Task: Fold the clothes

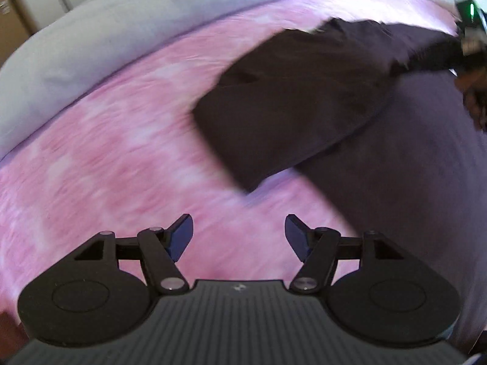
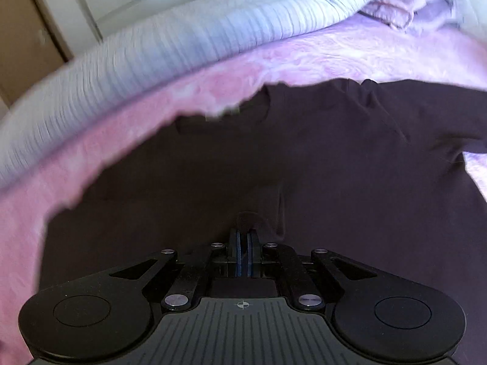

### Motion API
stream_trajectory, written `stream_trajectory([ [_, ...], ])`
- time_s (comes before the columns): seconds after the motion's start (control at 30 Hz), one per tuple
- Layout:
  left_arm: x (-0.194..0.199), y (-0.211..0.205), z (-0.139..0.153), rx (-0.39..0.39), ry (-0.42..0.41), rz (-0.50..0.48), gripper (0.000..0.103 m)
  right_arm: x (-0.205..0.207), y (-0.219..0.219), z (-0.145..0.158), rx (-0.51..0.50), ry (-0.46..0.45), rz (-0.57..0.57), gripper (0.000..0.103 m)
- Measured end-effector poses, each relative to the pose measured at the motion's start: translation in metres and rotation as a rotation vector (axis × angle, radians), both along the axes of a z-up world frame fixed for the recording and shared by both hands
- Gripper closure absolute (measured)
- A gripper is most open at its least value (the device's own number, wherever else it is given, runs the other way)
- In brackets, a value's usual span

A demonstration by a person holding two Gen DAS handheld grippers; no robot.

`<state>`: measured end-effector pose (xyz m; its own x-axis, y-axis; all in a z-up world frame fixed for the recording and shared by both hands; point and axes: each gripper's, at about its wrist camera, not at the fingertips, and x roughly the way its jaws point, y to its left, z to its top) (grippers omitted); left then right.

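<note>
My right tongs (image 2: 243, 237) are clamped on a pinch of the dark shirt (image 2: 274, 167), which spreads ahead of them over the pink bedspread (image 2: 45, 197), so I can carry that part across for a fold. My left tongs (image 1: 239, 237) stand wide and empty, the shirt well ahead to their right.

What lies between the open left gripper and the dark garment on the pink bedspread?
Nothing visible. The left gripper is open and empty, with only bare pink bedspread between it and the dark garment. The right gripper is shut on that garment's fabric.
</note>
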<state>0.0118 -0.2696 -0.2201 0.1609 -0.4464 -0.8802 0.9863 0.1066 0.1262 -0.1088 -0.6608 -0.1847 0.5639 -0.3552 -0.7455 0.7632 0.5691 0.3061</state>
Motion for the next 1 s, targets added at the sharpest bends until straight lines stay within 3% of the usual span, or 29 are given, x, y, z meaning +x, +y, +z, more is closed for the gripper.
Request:
stream_trajectory([
  [0.03,-0.008,-0.009,0.0,-0.004,-0.004,-0.016,0.04,-0.007,-0.01,0.013,-0.007,-0.048,-0.005,0.101],
  [0.1,-0.019,-0.022,0.001,-0.016,-0.009,-0.038,0.039,-0.024,-0.019,0.044,-0.113,-0.128,-0.012,0.101],
  [0.17,-0.026,-0.033,-0.002,-0.015,-0.001,-0.049,0.038,-0.044,-0.027,0.046,-0.177,-0.111,-0.038,0.101],
  [0.3,-0.036,-0.047,-0.018,0.026,0.004,-0.053,0.038,-0.085,-0.05,-0.016,-0.007,0.046,-0.156,0.101],
  [0.37,-0.037,-0.052,-0.026,0.048,0.006,-0.047,0.038,-0.093,-0.055,-0.03,0.013,0.067,-0.155,0.101],
  [0.5,-0.031,-0.06,-0.031,0.07,0.012,-0.025,0.038,-0.093,-0.061,-0.032,0.021,0.064,-0.12,0.101],
  [0.57,-0.026,-0.063,-0.029,0.067,0.014,-0.018,0.038,-0.102,-0.06,-0.01,-0.05,0.036,-0.124,0.101],
  [0.63,-0.02,-0.067,-0.028,0.057,0.016,-0.009,0.038,-0.117,-0.059,0.009,-0.141,0.002,-0.195,0.101],
  [0.67,-0.017,-0.07,-0.029,0.055,0.019,-0.001,0.038,-0.123,-0.061,0.01,-0.14,0.003,-0.227,0.101],
  [0.8,-0.011,-0.081,-0.041,0.067,0.009,-0.014,0.038,-0.134,-0.078,-0.028,0.023,0.069,-0.229,0.101],
  [0.9,-0.014,-0.087,-0.051,0.068,-0.004,-0.051,0.042,-0.132,-0.079,-0.035,0.021,0.091,-0.194,0.101],
  [1.0,-0.021,-0.092,-0.062,0.054,-0.021,-0.107,0.055,-0.132,-0.079,-0.033,0.021,0.1,-0.184,0.1],
])
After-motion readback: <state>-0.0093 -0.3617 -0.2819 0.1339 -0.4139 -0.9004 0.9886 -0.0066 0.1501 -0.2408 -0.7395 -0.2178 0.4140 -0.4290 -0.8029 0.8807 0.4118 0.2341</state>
